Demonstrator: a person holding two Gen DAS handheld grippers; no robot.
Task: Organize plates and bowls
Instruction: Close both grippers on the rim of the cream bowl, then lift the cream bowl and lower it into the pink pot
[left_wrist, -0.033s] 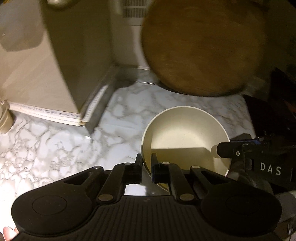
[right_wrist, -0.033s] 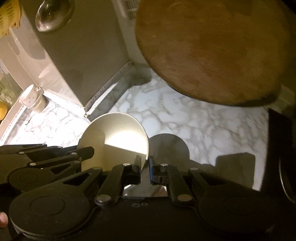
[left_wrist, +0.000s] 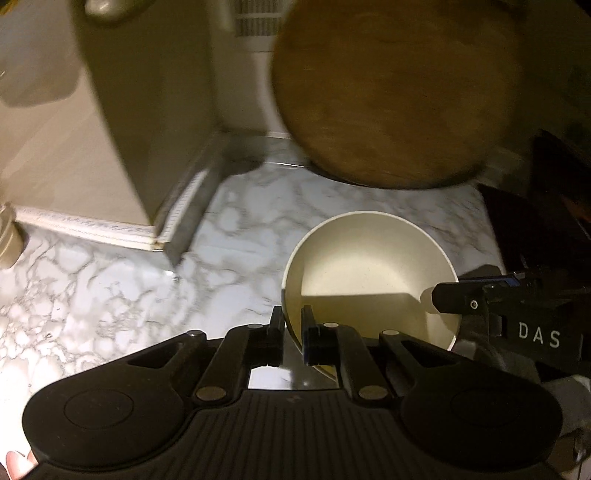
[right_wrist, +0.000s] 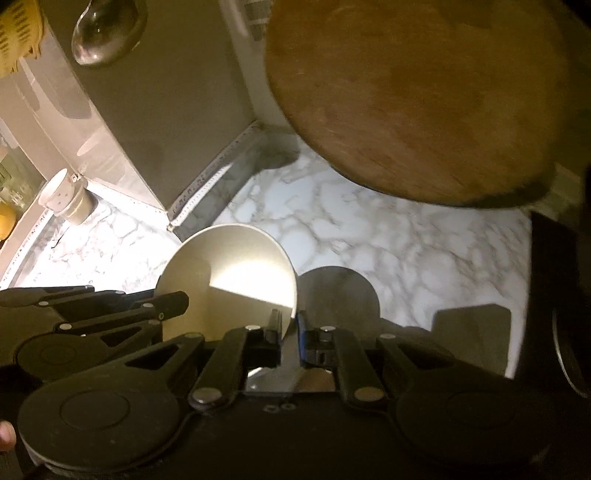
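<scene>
A cream bowl (left_wrist: 373, 280) was gripped from both sides at once, lifted a bit above the marble counter (left_wrist: 110, 295); its round shadow could be seen on the marble just right of it in the right wrist view. In the left wrist view the bowl was parked lower right of centre, and the left gripper (left_wrist: 291, 325) was clenched on the near-left part of its rim, with one finger outside the wall and one inside. The right gripper (left_wrist: 447, 299) was seen poking in from the right edge of that same frame, clamped onto the bowl's right rim, "DAS" printed on its body.

From the right wrist view, the bowl (right_wrist: 229, 280) was shown left of centre, tilted a little, with the right gripper (right_wrist: 288, 328) pinched shut on its right rim, wall caught between the pads. The left gripper (right_wrist: 173, 302) was visible at the left, reaching onto the opposite rim.

A big round wooden board (right_wrist: 413, 99) was propped up at the upper right in both views, its lower edge by the counter's back. A grey panel (right_wrist: 166, 110) was stood at the upper left, with a metal ladle (right_wrist: 103, 33) hung above it. A small white cup (right_wrist: 66, 199) was sat at the far left on the counter, well apart from the bowl. Something dark was spotted along the right edge, too dim to be made out.
</scene>
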